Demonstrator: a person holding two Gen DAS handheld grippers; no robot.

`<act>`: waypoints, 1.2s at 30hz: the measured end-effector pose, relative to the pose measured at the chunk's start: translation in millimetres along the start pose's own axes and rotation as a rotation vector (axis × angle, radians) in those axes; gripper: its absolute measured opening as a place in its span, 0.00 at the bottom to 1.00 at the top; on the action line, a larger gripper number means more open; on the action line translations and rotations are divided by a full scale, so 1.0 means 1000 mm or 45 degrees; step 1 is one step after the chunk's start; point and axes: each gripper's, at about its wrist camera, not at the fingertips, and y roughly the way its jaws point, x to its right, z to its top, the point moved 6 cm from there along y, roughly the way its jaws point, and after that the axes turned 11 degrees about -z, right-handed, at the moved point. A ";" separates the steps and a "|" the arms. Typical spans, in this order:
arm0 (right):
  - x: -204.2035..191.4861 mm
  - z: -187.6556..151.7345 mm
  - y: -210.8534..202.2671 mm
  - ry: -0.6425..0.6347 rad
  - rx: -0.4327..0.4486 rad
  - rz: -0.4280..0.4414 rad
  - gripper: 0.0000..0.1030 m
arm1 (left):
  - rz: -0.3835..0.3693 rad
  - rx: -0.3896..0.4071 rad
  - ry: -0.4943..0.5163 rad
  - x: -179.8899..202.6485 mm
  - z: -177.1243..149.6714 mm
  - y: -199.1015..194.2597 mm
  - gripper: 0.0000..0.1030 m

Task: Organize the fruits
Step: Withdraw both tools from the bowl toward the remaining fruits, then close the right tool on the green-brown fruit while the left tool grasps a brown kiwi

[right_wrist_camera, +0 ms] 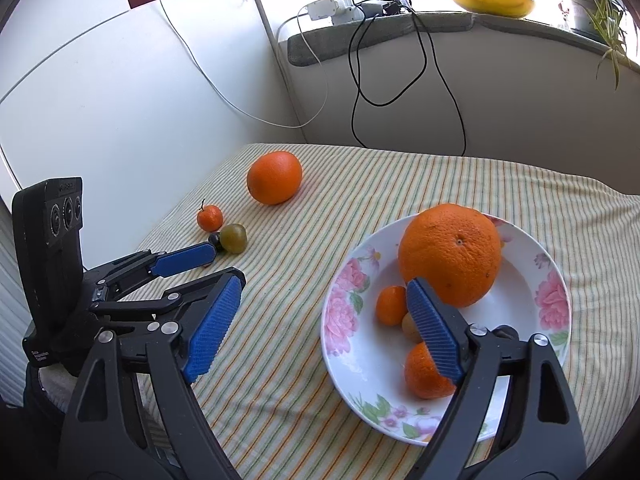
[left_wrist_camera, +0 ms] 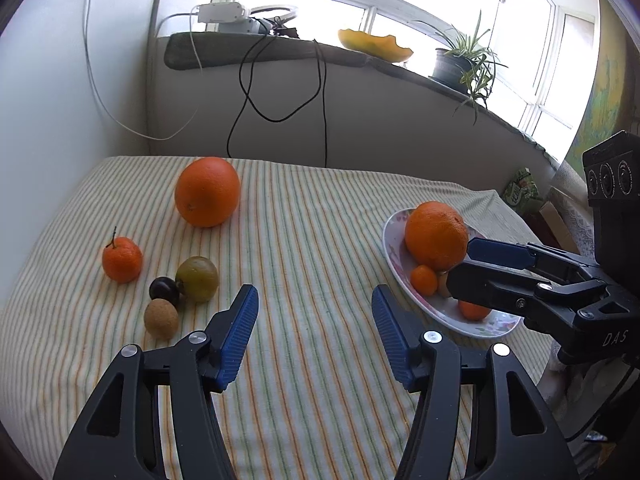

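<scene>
A white floral plate holds a big orange, a kumquat, a tangerine and a small pale fruit. On the striped cloth lie a second big orange, a stemmed tangerine, a green fruit, a dark plum and a brown longan. My left gripper is open and empty above the cloth, right of the small fruits. My right gripper is open and empty, one finger over the plate.
The striped cloth covers the table up to the white wall. A sill behind holds a power adapter, black cables, a yellow bowl and a potted plant. Boxes and packets stand off the table's right edge.
</scene>
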 end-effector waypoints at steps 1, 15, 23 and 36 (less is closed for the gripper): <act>-0.002 0.001 0.001 -0.007 0.000 0.003 0.85 | 0.009 0.002 -0.004 -0.003 -0.001 -0.002 0.57; -0.042 0.007 0.020 -0.125 -0.045 0.070 0.97 | 0.161 0.020 -0.101 -0.064 -0.015 -0.032 0.57; -0.065 0.013 0.037 -0.106 -0.098 0.154 0.97 | 0.169 0.015 -0.141 -0.083 -0.022 -0.032 0.57; -0.099 0.022 0.071 -0.092 -0.165 0.189 0.89 | 0.131 -0.013 -0.132 -0.086 -0.021 -0.022 0.53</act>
